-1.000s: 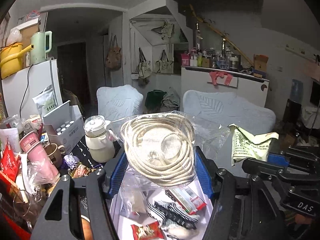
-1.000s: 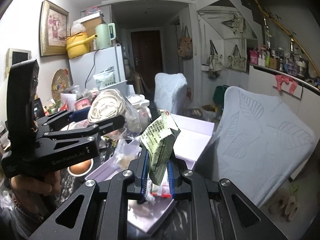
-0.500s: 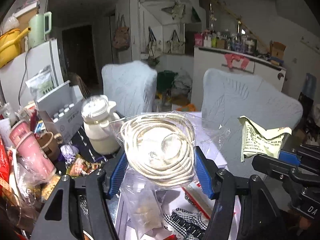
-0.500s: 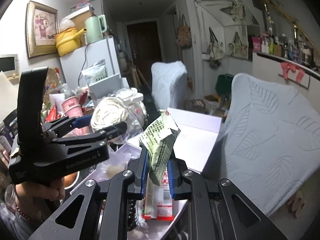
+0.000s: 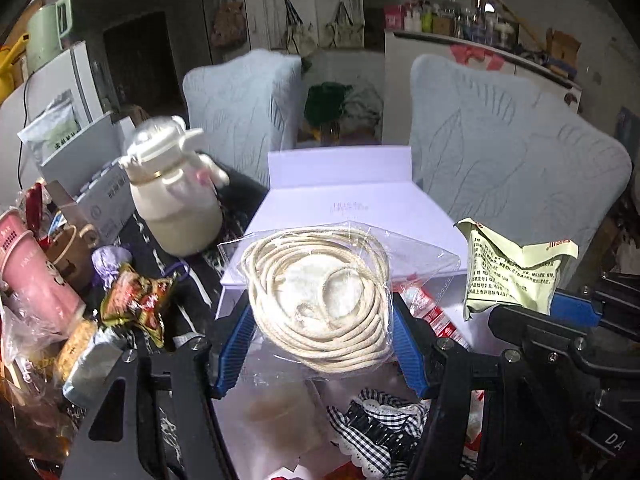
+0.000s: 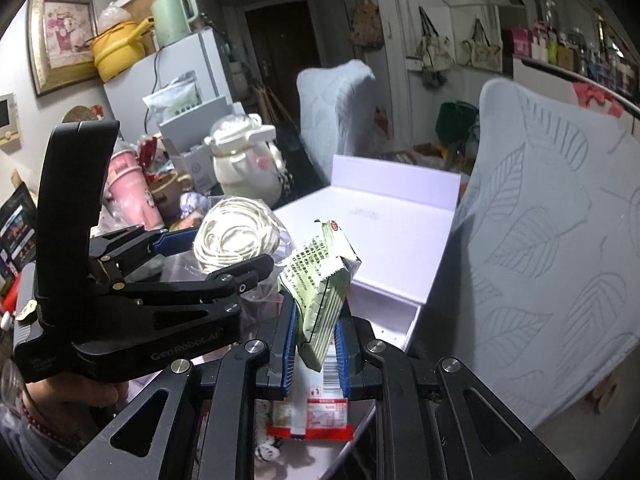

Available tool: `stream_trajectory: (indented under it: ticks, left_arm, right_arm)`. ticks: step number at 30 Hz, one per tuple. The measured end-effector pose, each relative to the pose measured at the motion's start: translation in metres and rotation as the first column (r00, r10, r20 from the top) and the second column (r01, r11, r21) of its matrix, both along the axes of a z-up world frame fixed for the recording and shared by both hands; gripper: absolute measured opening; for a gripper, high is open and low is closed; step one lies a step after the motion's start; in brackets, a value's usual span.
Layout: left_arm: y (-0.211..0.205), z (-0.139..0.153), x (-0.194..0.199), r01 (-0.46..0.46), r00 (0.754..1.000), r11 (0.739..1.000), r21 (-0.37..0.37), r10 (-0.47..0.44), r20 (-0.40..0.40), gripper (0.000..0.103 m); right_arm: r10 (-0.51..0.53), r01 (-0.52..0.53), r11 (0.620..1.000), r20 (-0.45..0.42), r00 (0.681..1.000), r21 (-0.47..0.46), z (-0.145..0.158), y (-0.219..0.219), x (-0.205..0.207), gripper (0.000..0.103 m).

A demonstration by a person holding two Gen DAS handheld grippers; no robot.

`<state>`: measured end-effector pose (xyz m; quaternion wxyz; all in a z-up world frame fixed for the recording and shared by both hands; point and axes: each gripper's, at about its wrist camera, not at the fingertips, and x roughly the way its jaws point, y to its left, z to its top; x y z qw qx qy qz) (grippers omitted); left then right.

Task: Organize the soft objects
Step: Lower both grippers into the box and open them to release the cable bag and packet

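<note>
My left gripper (image 5: 320, 344) is shut on a clear bag holding a coil of cream rope (image 5: 320, 300), held above the open white box (image 5: 360, 208). It shows from the side in the right wrist view (image 6: 236, 240). My right gripper (image 6: 316, 344) is shut on a pale green printed packet (image 6: 320, 288), which also shows at the right of the left wrist view (image 5: 512, 272). Inside the box lie a black-and-white checked cloth (image 5: 376, 432) and a red-and-white packet (image 6: 320, 412).
A cream jug (image 5: 172, 196) stands left of the box, with pink cups (image 5: 32, 272), snack wrappers (image 5: 136, 304) and a grey carton (image 5: 92, 184) crowding the table's left. Two pale leaf-pattern chairs (image 5: 512, 152) stand behind and right of the box.
Both grippers have tilted down and moved lower over the box, each holding its item. The box lid and table now fill more of both views.
</note>
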<state>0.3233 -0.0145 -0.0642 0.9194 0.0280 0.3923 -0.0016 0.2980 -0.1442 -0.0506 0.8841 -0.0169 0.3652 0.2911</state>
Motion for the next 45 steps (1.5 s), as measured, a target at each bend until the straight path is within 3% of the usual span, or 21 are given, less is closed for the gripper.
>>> stream_trajectory:
  ticks: [11,21,29,31,35,39,45]
  left_arm:
    - [0.001,-0.031,0.011,-0.024,0.994,1.000,0.016,0.026,-0.110,0.065]
    - [0.000,-0.036,0.014,-0.038,0.990,0.998,0.053,0.045,-0.132,0.079]
    - [0.001,-0.038,0.017,-0.055,0.988,0.994,0.097,0.069,-0.141,0.083]
    - [0.001,-0.040,0.019,-0.063,0.984,0.993,0.103,0.079,-0.160,0.086]
    - [0.003,-0.044,0.021,-0.067,0.979,0.995,0.075,0.080,-0.186,0.086]
    - [-0.003,-0.041,0.018,-0.057,0.983,0.994,0.098,0.074,-0.171,0.086]
    - [-0.007,-0.031,0.005,-0.050,0.987,0.996,0.077,0.061,-0.146,0.086]
  right_arm:
    - [0.003,-0.005,0.999,-0.071,0.997,-0.036,-0.031,0.006,0.015,0.017]
    - [-0.003,-0.007,0.995,-0.094,0.996,-0.096,-0.051,0.016,0.020,0.017]
    - [-0.009,-0.006,0.988,-0.095,0.995,-0.157,-0.059,0.024,0.021,0.020]
    - [-0.015,-0.001,0.986,-0.093,0.996,-0.169,-0.058,0.024,0.021,0.024]
    - [-0.032,0.017,0.984,-0.079,0.996,-0.177,-0.052,0.018,0.016,0.040]
    - [-0.047,0.033,0.982,-0.069,0.997,-0.184,-0.046,0.012,0.010,0.044]
    - [-0.057,0.047,0.982,-0.048,0.997,-0.182,-0.033,0.005,0.000,0.048]
